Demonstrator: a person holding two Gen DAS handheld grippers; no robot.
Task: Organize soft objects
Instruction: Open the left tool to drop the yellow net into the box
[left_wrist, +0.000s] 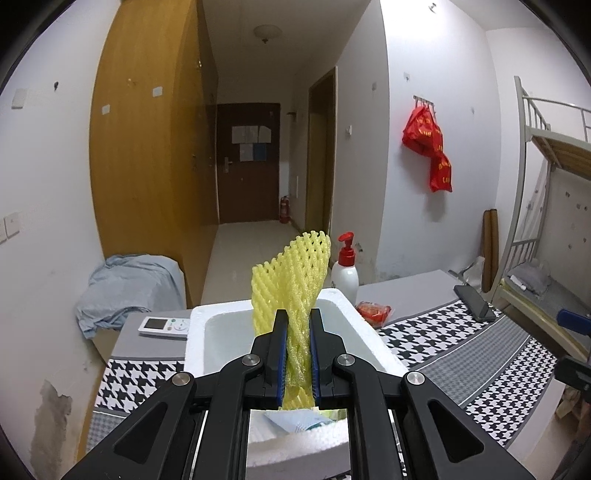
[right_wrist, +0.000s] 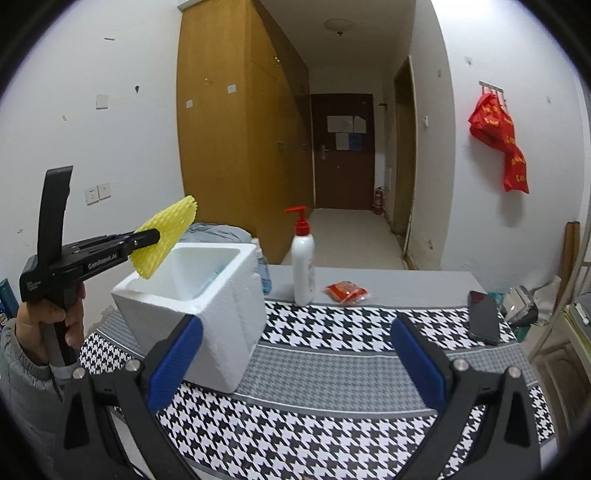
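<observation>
My left gripper (left_wrist: 298, 317) is shut on a yellow foam fruit net (left_wrist: 291, 273) and holds it above the open white foam box (left_wrist: 218, 314). From the right wrist view the left gripper (right_wrist: 157, 235) holds the yellow net (right_wrist: 166, 236) over the near left rim of the foam box (right_wrist: 221, 314). Something pale and bluish lies inside the box. My right gripper (right_wrist: 295, 350) is open and empty, above the houndstooth cloth (right_wrist: 332, 369), to the right of the box.
A white pump bottle (right_wrist: 303, 258) with a red top stands behind the box, next to a red snack packet (right_wrist: 347, 291). A black phone (right_wrist: 483, 317) lies far right. A white remote (left_wrist: 164, 326) lies left of the box. Red bags (right_wrist: 498, 144) hang on the wall.
</observation>
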